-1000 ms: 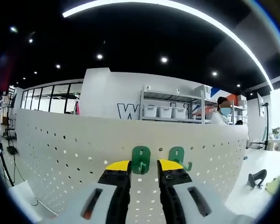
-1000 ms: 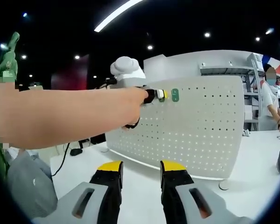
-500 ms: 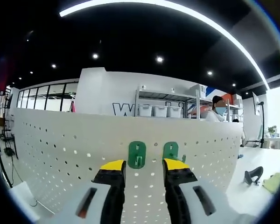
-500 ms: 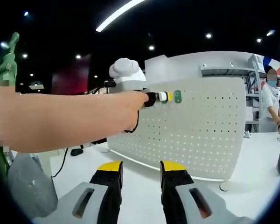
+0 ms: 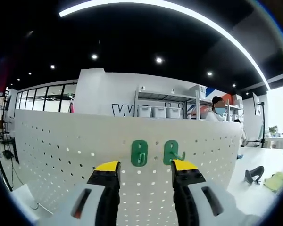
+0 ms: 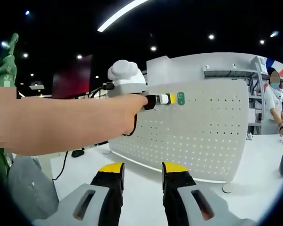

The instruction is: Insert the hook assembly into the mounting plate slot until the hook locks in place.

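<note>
Two green hooks hang side by side on the white pegboard [image 5: 61, 146]: the left hook [image 5: 139, 153] and the right hook [image 5: 171, 152]. My left gripper [image 5: 145, 168] stands open just in front of them, its yellow-tipped jaws apart with nothing between, the left hook showing in the gap. In the right gripper view the pegboard [image 6: 203, 136] stands upright on the table, a green hook [image 6: 180, 99] sits near its top edge, and the left gripper [image 6: 166, 98] is held at it by a person's arm [image 6: 66, 122]. My right gripper [image 6: 142, 170] is open and low over the table.
The white table [image 6: 146, 179] runs in front of the pegboard. A dark object [image 5: 253, 175] and a yellow-green item [image 5: 275, 181] lie at the right. Shelving with bins [image 5: 160, 110] and a person [image 5: 217, 110] stand behind the board. A cable [image 6: 66, 155] trails at the left.
The left gripper's jaws have spread wider and drawn back a little from the left green hook, which stays on the board. The right gripper has not moved.
</note>
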